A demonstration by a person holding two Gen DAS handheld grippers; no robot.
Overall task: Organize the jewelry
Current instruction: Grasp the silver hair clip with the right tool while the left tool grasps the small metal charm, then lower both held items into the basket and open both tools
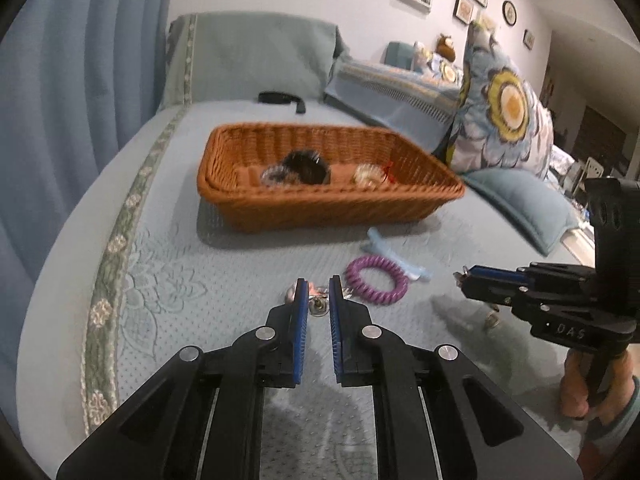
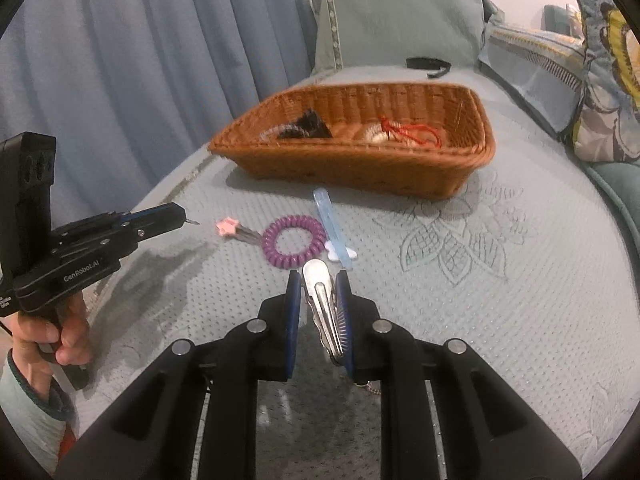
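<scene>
Seat cover (image 1: pixel 180 260): a pale blue-green quilted cloth is spread over the seat, and everything else is laid on it.
Curtain (image 1: pixel 80 80): blue folds are hung along the left side.
Flowered pillow (image 1: pixel 508 112): it is propped upright at the right, behind the basket.
Basket (image 1: pixel 332 204): a brown woven tray is set on the cover beyond both tools. A black fluffy piece (image 1: pixel 304 166), a pale beaded piece (image 1: pixel 366 174) and a red cord (image 2: pixel 416 130) are seen inside it.
Right gripper (image 2: pixel 318 276): it is carried by a hand (image 1: pixel 580 388) and raised above the cover. Its blue pads are pressed against a silver clip (image 2: pixel 320 304), which is held lengthwise between them.
Left gripper (image 1: pixel 319 282): it is carried by the other hand (image 2: pixel 52 336) and raised above the cover. From the side its fingers are seen drawn together, with a small metal piece (image 2: pixel 195 222) pinched at the tip.
Purple spiral hair tie (image 1: pixel 376 280): it is left flat on the cover, in front of the basket and between the two tools.
Blue hair clip (image 2: pixel 326 212): it is laid just beside the hair tie, on the basket side.
Pink star clip (image 2: pixel 225 226): it is laid on the cover just left of the hair tie in the right wrist view.
Black strap (image 1: pixel 280 98): it is left at the back of the seat, well apart from the basket.
</scene>
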